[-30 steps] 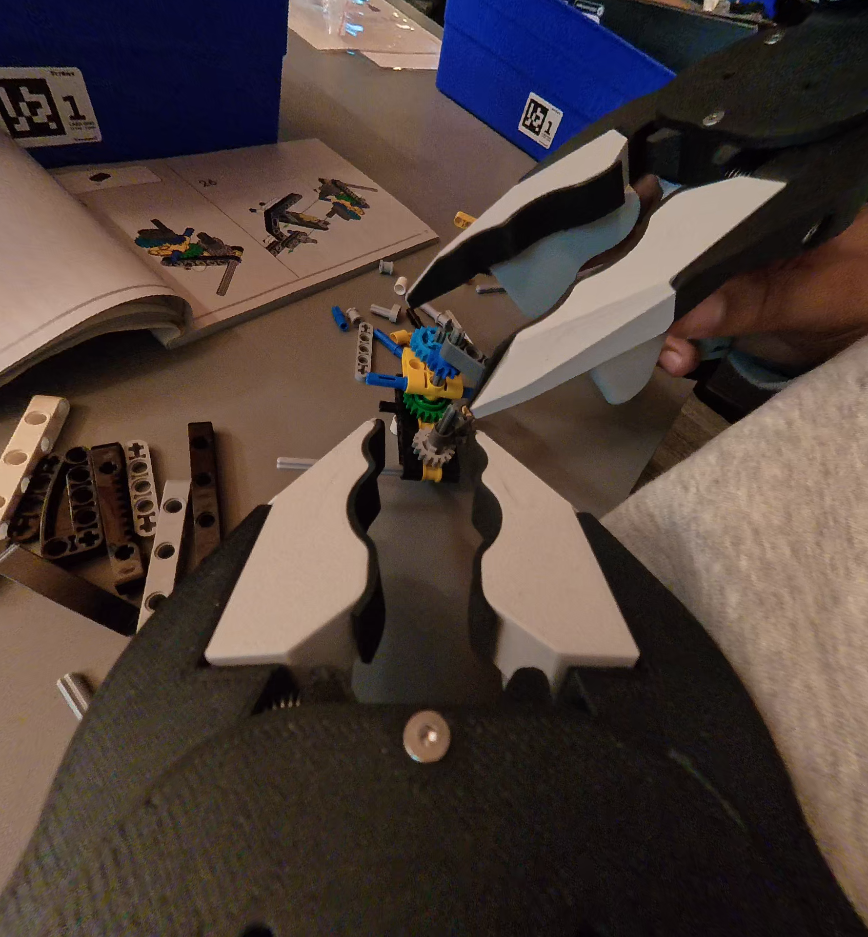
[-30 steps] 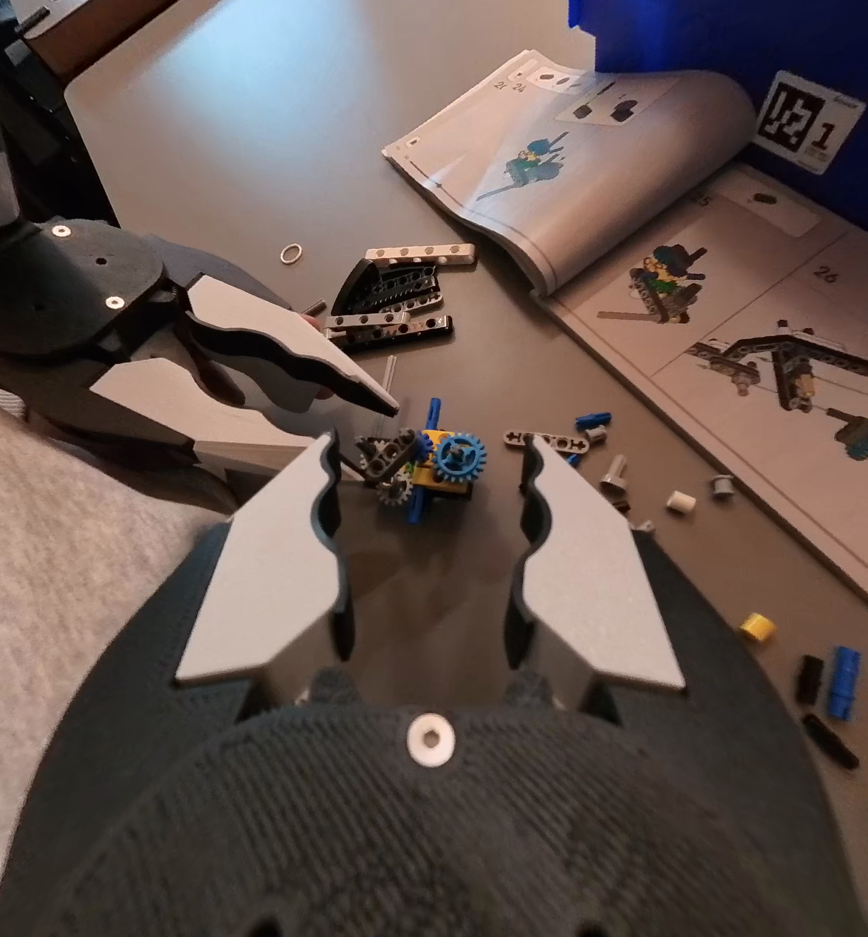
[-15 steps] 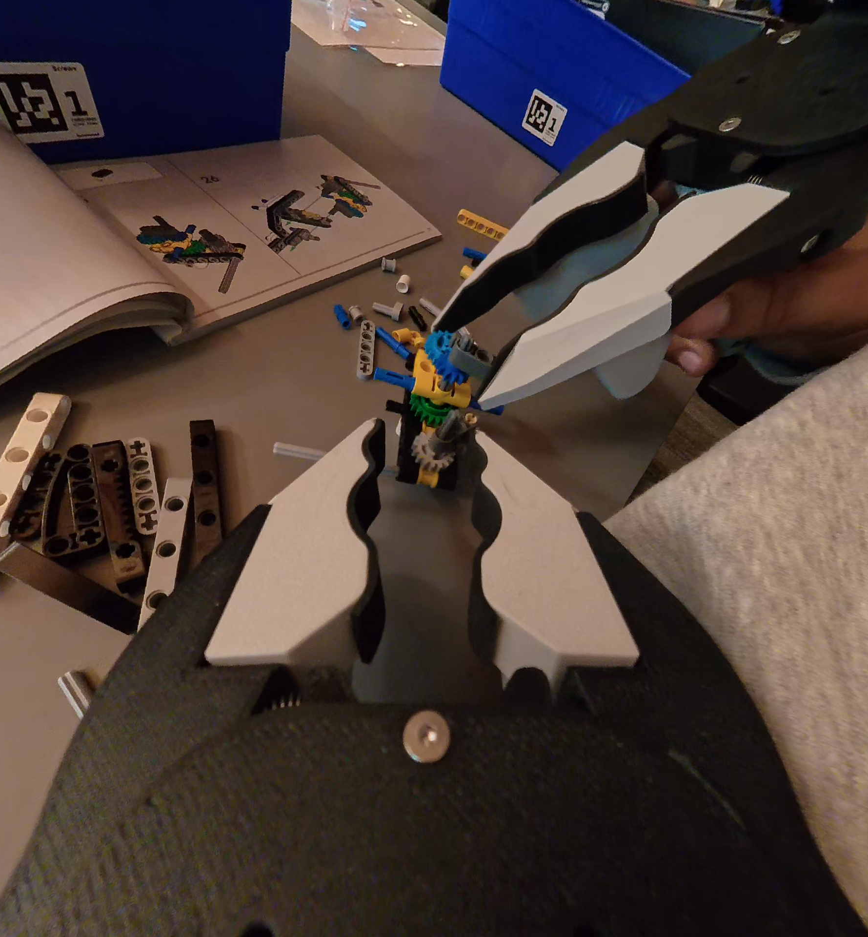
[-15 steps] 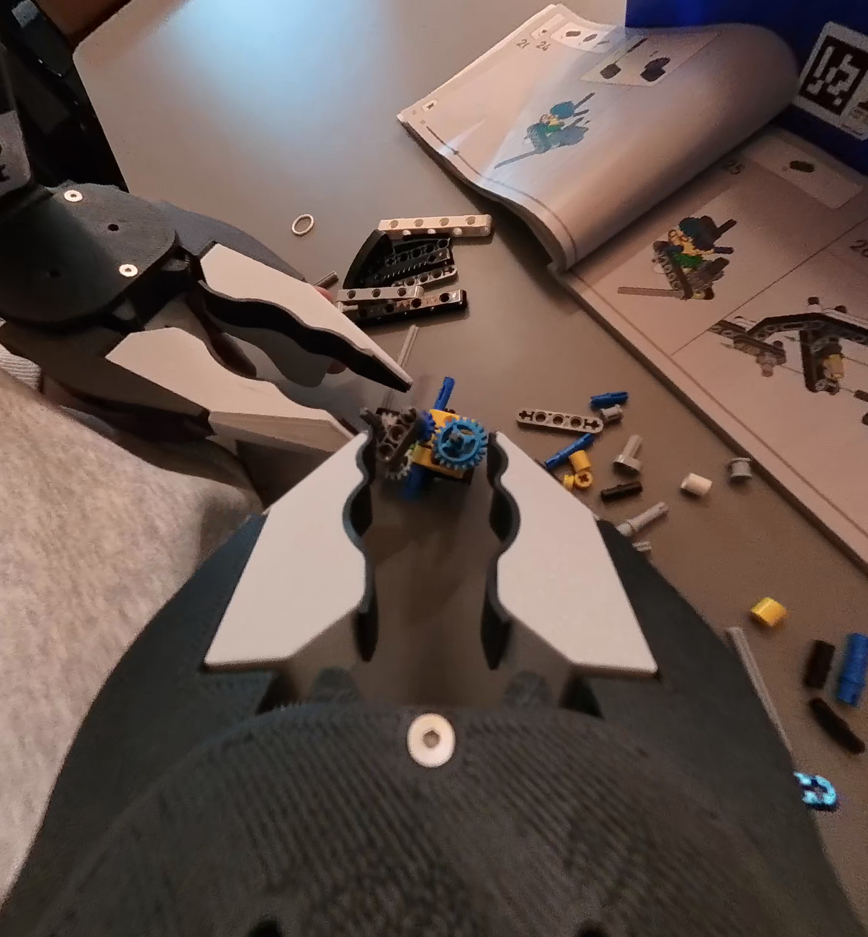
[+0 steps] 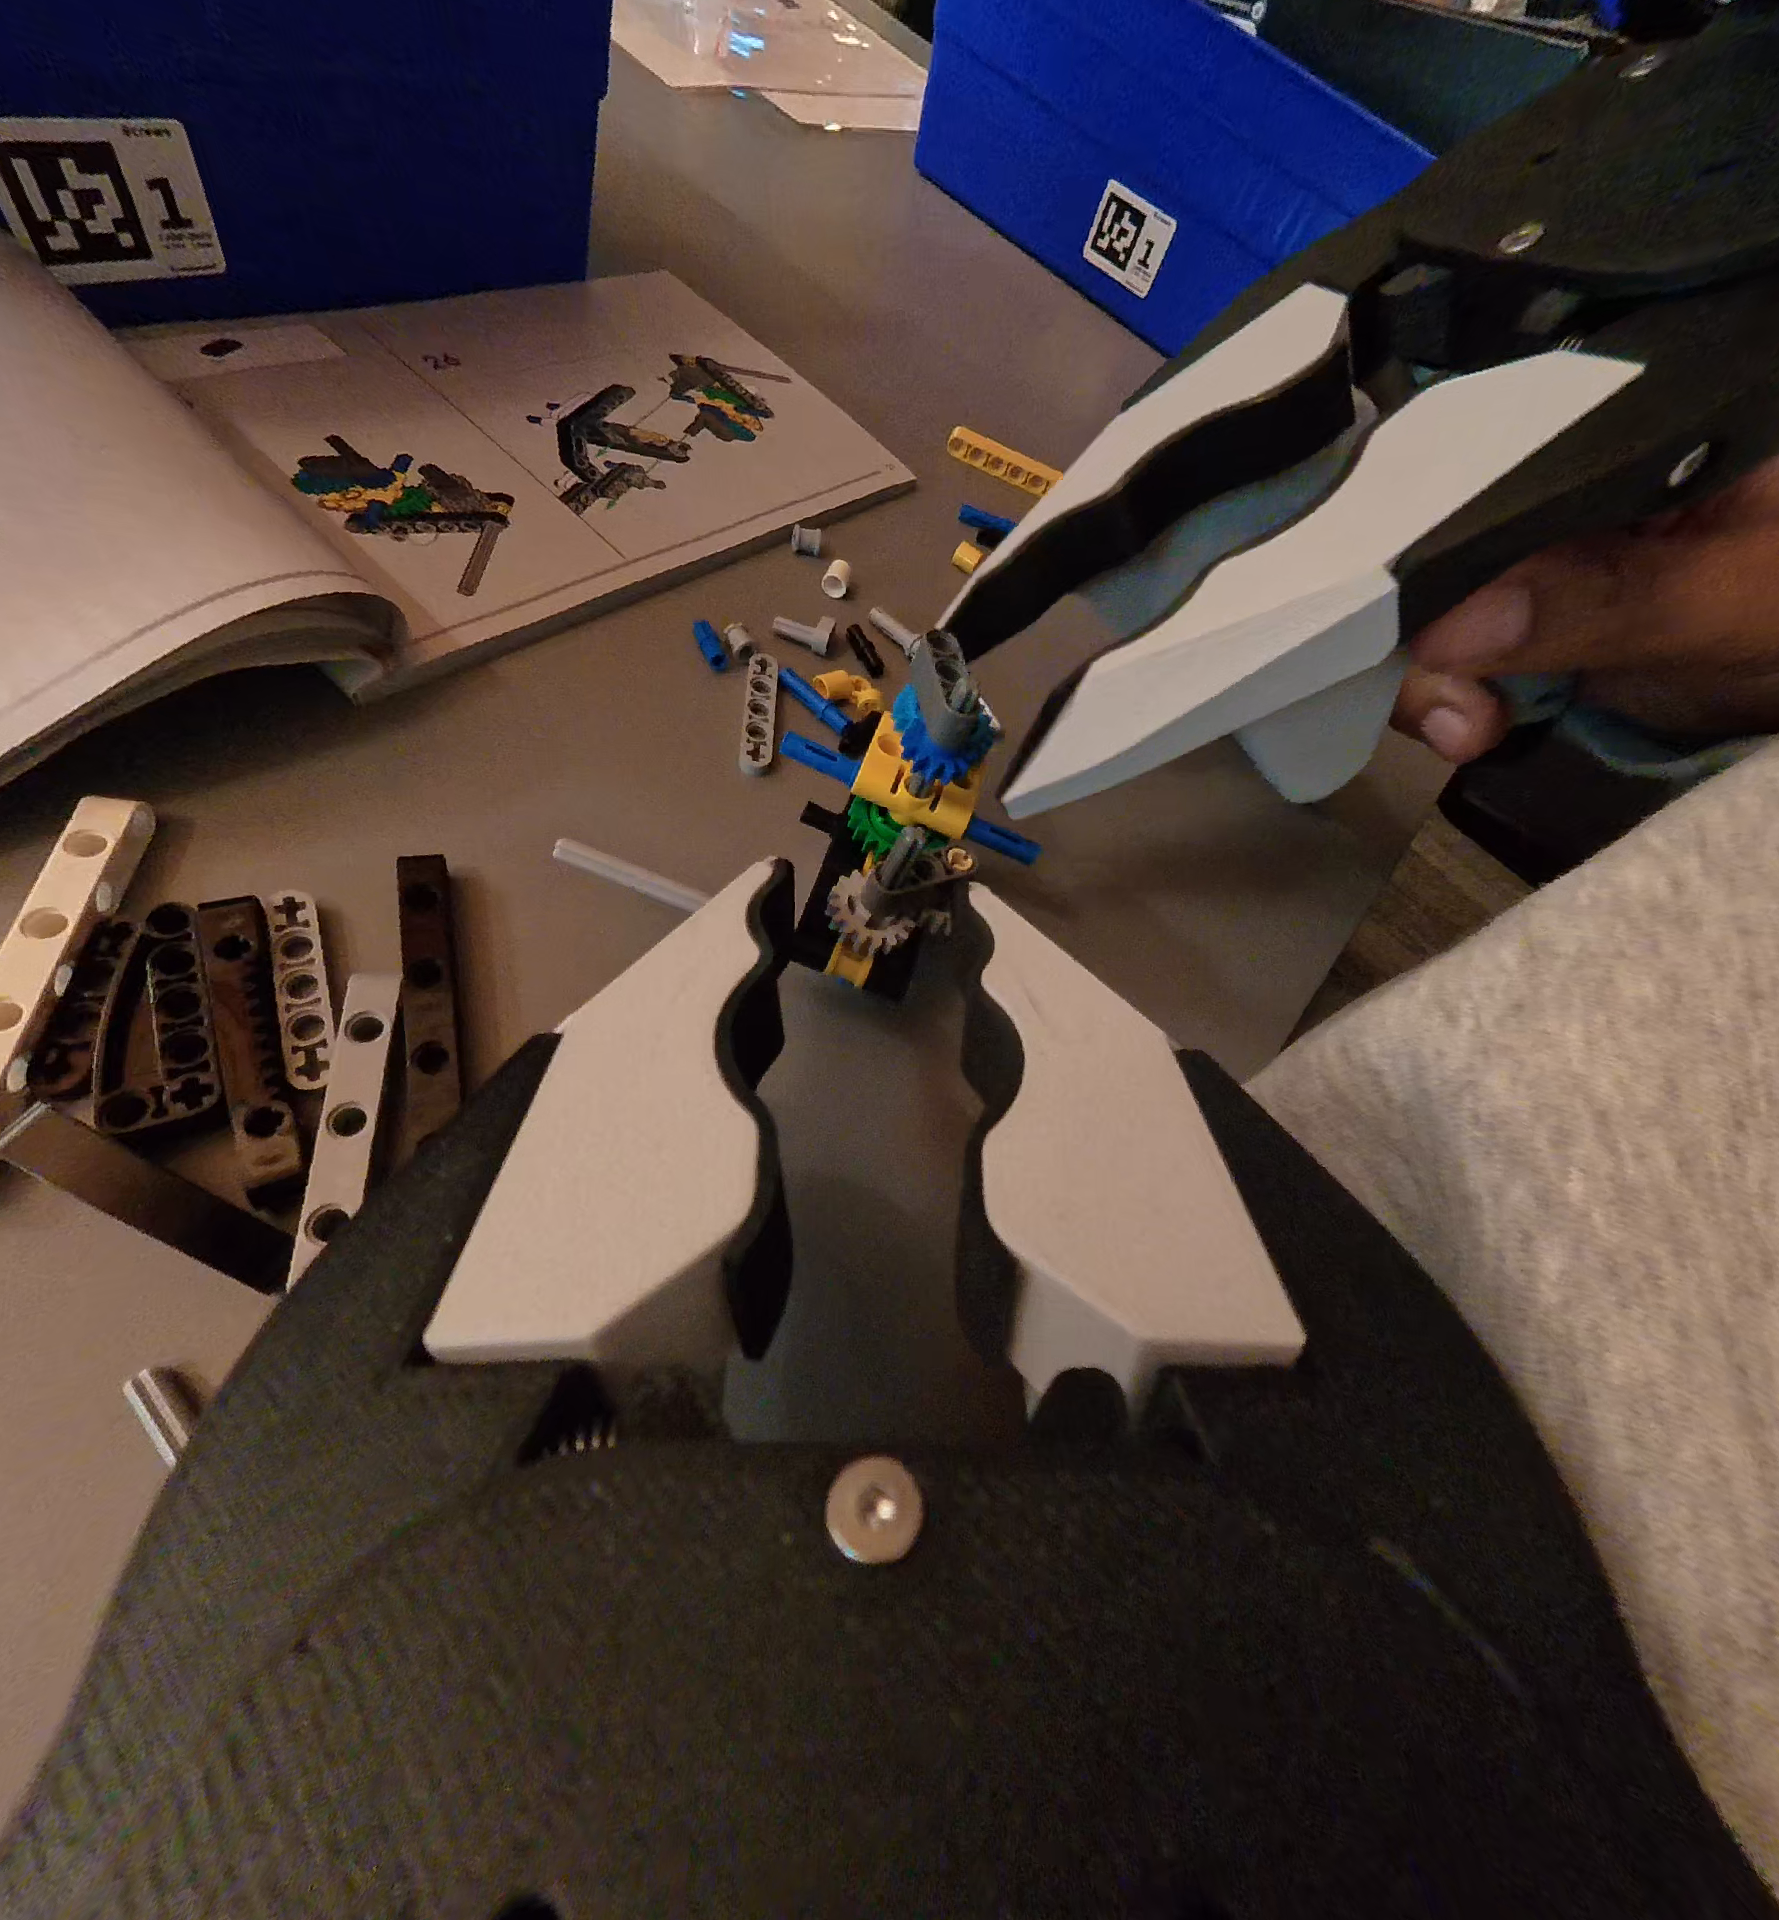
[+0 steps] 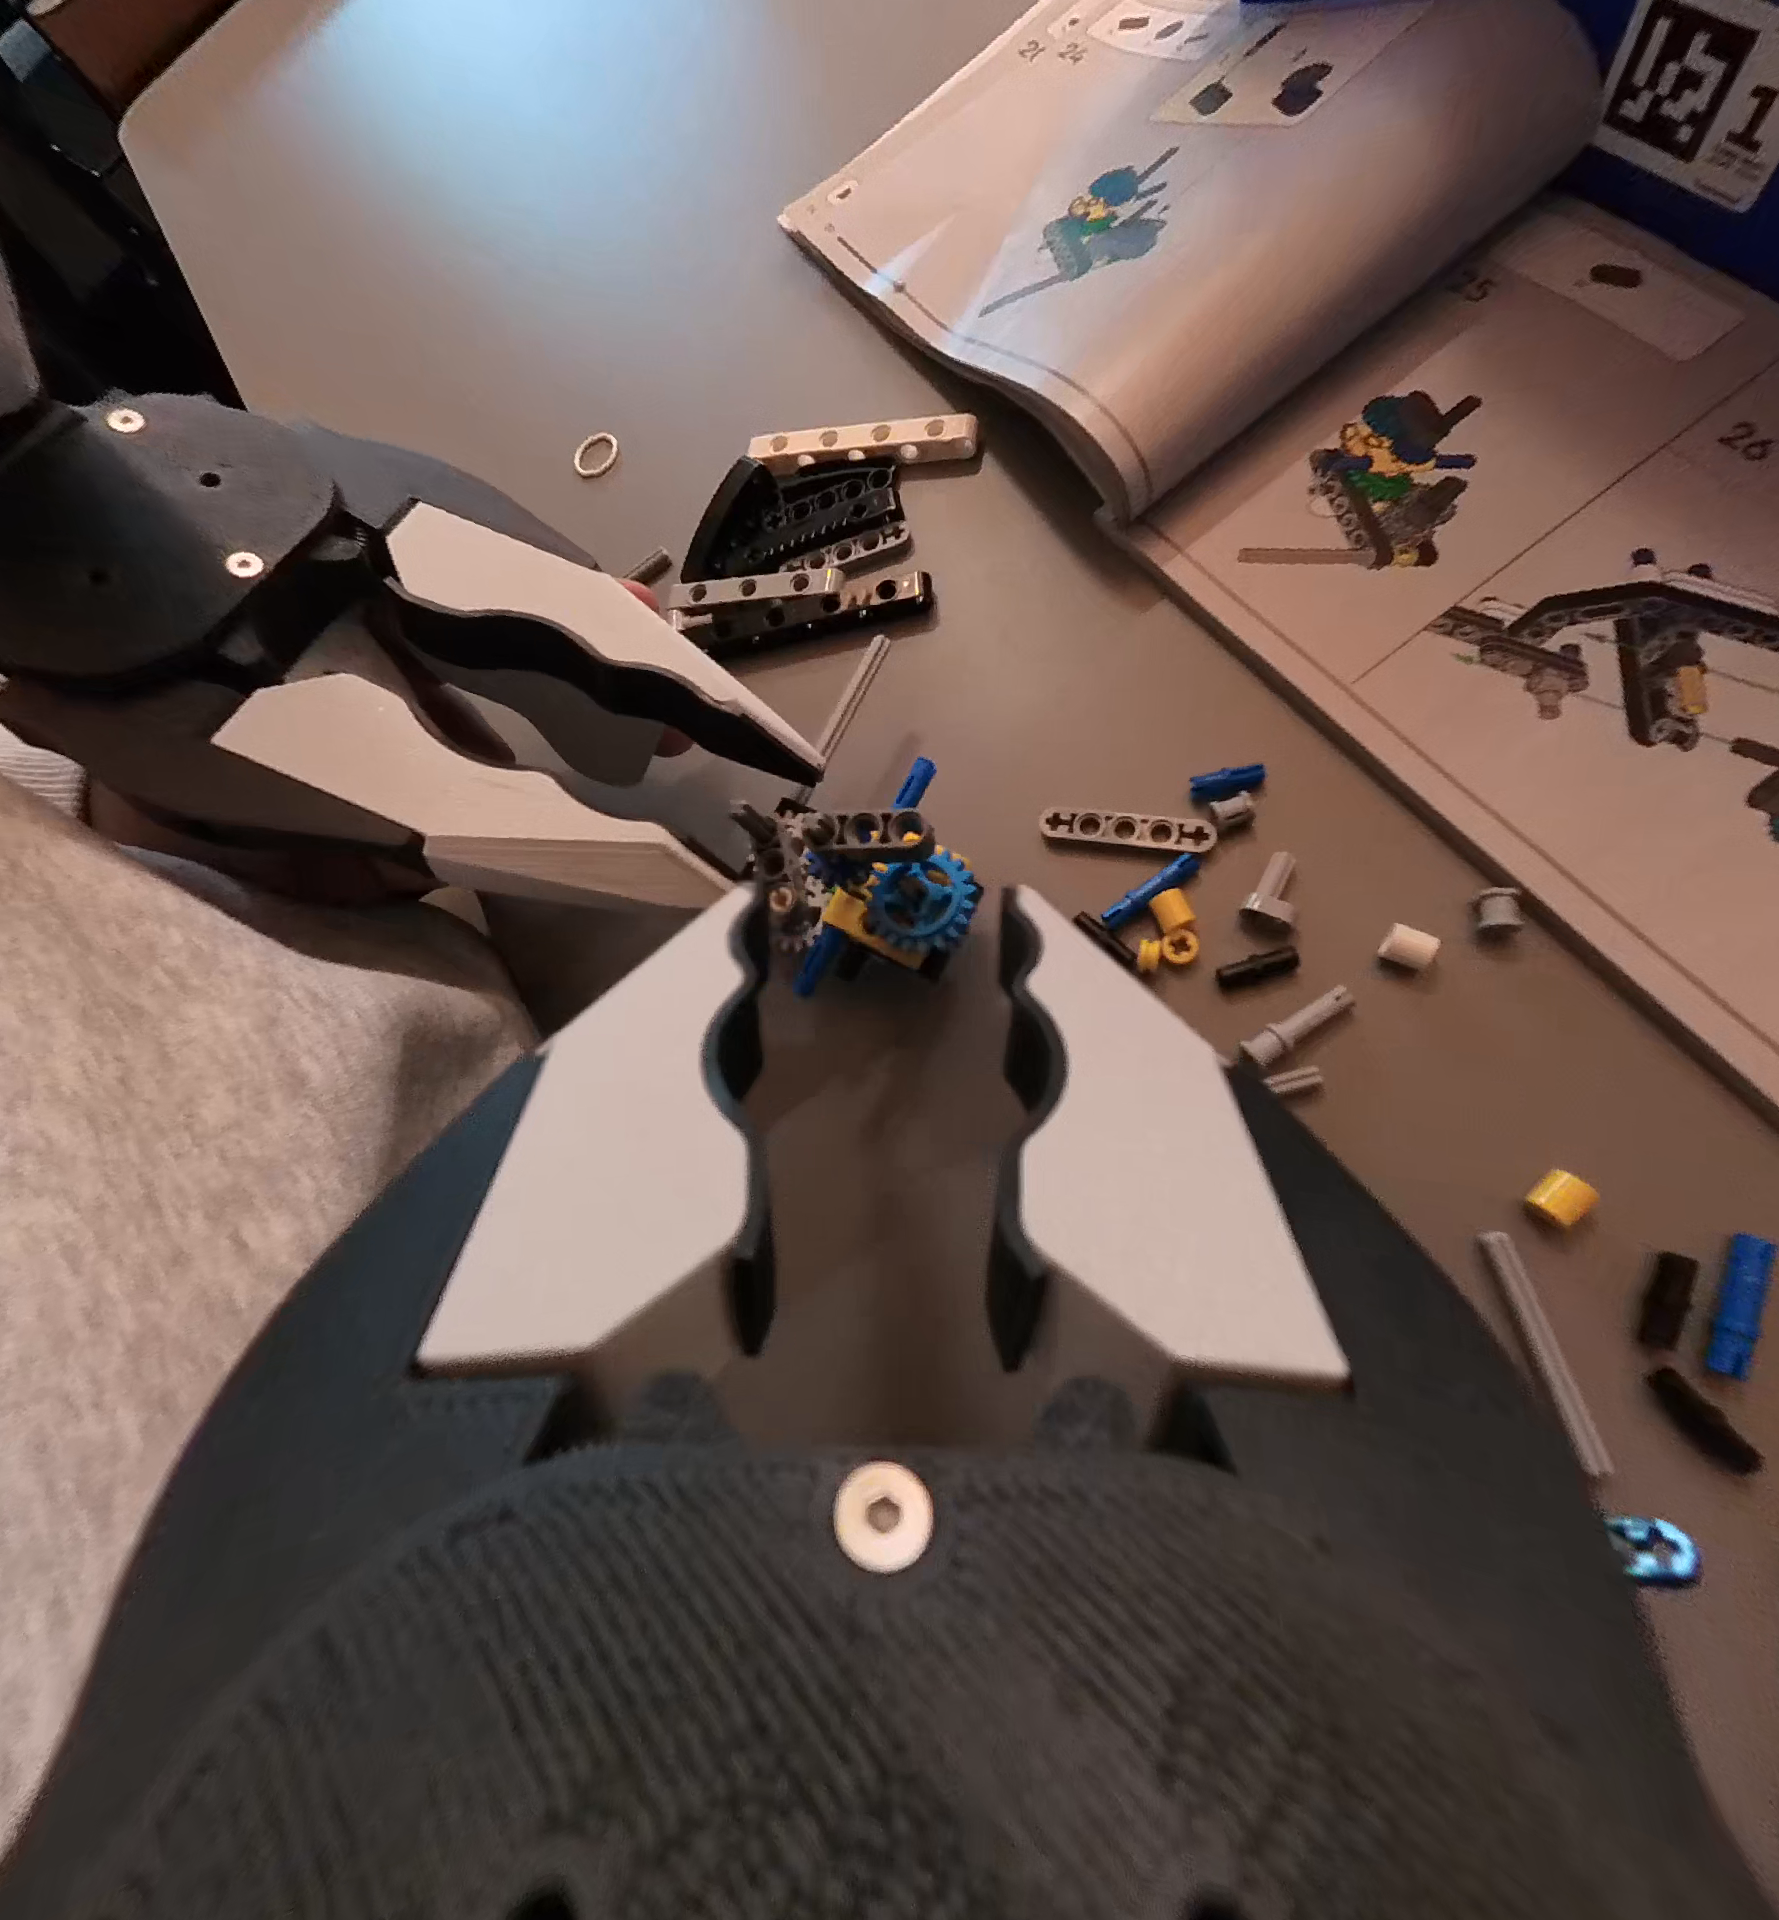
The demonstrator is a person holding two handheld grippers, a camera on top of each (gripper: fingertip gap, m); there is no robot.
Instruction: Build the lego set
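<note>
A small lego assembly (image 5: 906, 774) with a yellow block, blue, green and grey gears and a grey three-hole beam on top is held just above the grey table. My left gripper (image 5: 874, 883) is shut on its black and yellow lower end. My right gripper (image 5: 984, 719) comes in from the upper right, jaws partly apart, straddling the blue gear and the grey beam. In the right wrist view the assembly (image 6: 921, 899) sits between my right gripper's tips (image 6: 880, 904), with a small gap at the right finger. The left gripper (image 6: 771, 828) reaches in from the left.
An open instruction booklet (image 5: 449, 468) lies at the back left. A pile of black and white beams (image 5: 189, 1018) lies to the left. Loose pins and axles (image 5: 802, 644) are scattered behind the assembly. Blue bins (image 5: 1124, 135) stand at the back. A grey-clad person (image 5: 1591, 1247) fills the right side, at the table edge. Both grippers' tips are close together, under 4 cm apart.
My right gripper narrowed its jaws and moved in around the top of the assembly. The grey three-hole beam has swung upward. My left gripper kept its hold.
</note>
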